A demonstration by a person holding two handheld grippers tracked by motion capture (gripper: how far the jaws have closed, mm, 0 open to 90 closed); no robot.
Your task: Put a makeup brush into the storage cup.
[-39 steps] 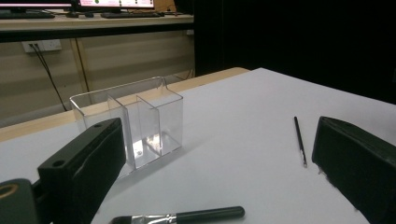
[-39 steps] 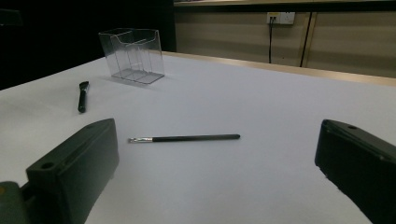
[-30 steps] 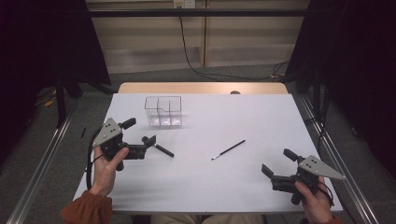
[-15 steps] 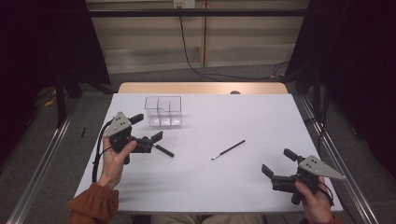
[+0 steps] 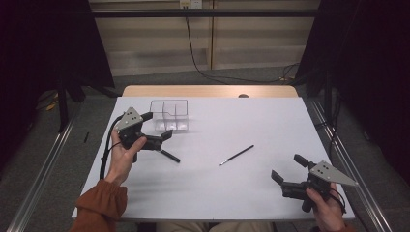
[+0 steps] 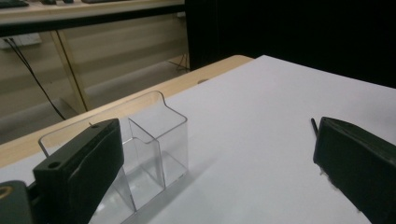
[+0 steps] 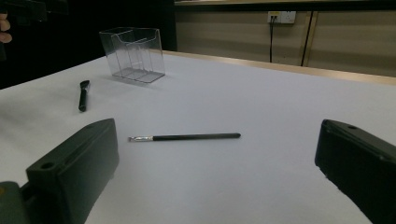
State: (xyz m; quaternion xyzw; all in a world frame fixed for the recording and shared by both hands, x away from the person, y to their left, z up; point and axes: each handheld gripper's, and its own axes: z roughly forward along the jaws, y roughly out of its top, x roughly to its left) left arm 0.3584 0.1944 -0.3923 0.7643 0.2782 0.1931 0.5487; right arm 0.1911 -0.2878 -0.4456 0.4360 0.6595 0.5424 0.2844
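A short black brush [image 5: 169, 155] lies on the white table [image 5: 232, 183], just below and in front of the left gripper [image 5: 158, 129], outside its jaws. Those jaws stand wide apart and hold nothing; they point toward the clear plastic box [image 5: 170, 115] with compartments, which stands just beyond them. A thin brush with a silver tip [image 5: 236, 155] lies mid-table, well apart. The right gripper [image 5: 286, 170], near the table's front right, also gapes wide and empty, facing that thin brush.

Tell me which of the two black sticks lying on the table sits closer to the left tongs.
The shorter, thicker black stick, right beside the left tongs; the thin silver-tipped brush lies mid-table.
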